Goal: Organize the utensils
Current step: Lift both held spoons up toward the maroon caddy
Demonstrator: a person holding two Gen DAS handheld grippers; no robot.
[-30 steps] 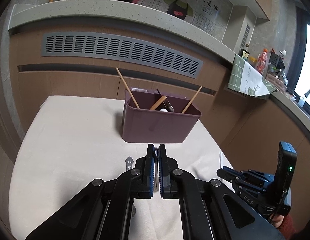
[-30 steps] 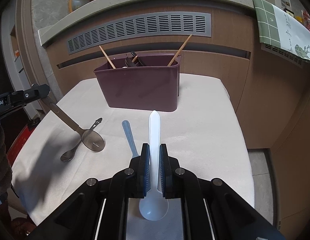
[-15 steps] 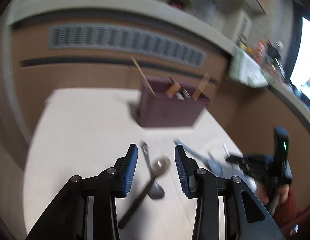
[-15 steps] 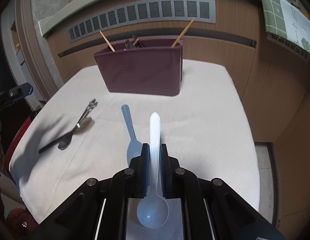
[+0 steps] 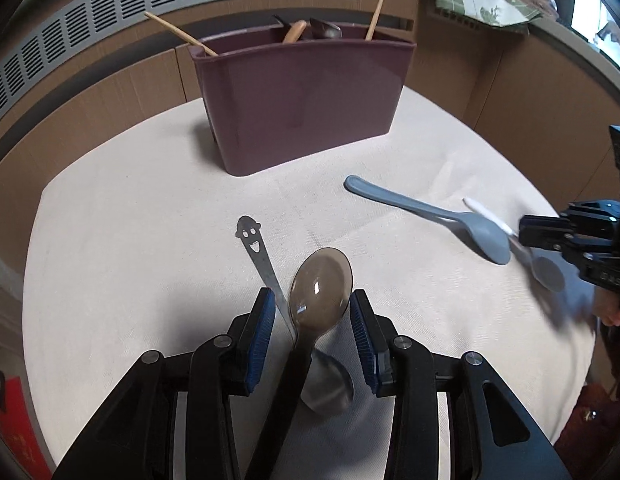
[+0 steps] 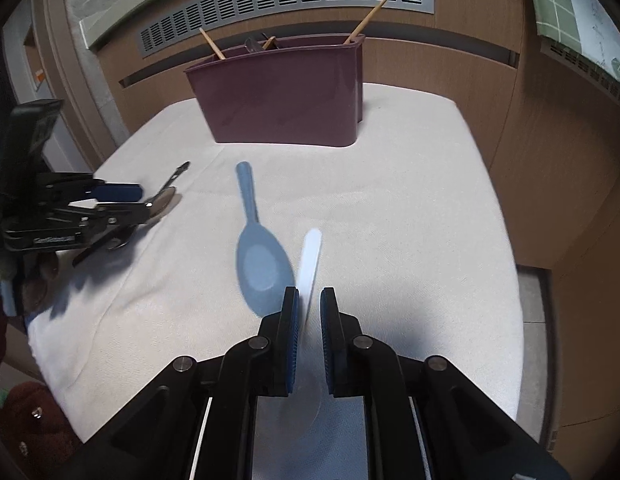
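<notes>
My left gripper [image 5: 313, 312] is open, low over the table, its fingers either side of a smoky translucent spoon [image 5: 322, 280] that lies across a metal smiley-handled spoon [image 5: 254, 250]. My right gripper [image 6: 309, 312] has its jaws slightly parted around a white plastic spoon [image 6: 310, 264]; the view is blurred and I cannot tell if it still grips. A blue-grey spoon [image 6: 258, 248] lies just left of it, also in the left wrist view [image 5: 438, 216]. The maroon utensil holder [image 5: 302, 100] stands at the back with chopsticks and utensils in it.
The table has a white cloth [image 6: 410, 220]. A wooden counter wall with a grey vent grille [image 6: 286, 4] rises behind the holder. The table drops off on the right [image 6: 530, 300]. A green checked towel [image 6: 578, 12] hangs at the upper right.
My left gripper opened, let the smoky spoon down onto the table and now sits low over it. My right gripper lowered the white spoon and its jaws have parted a little.
</notes>
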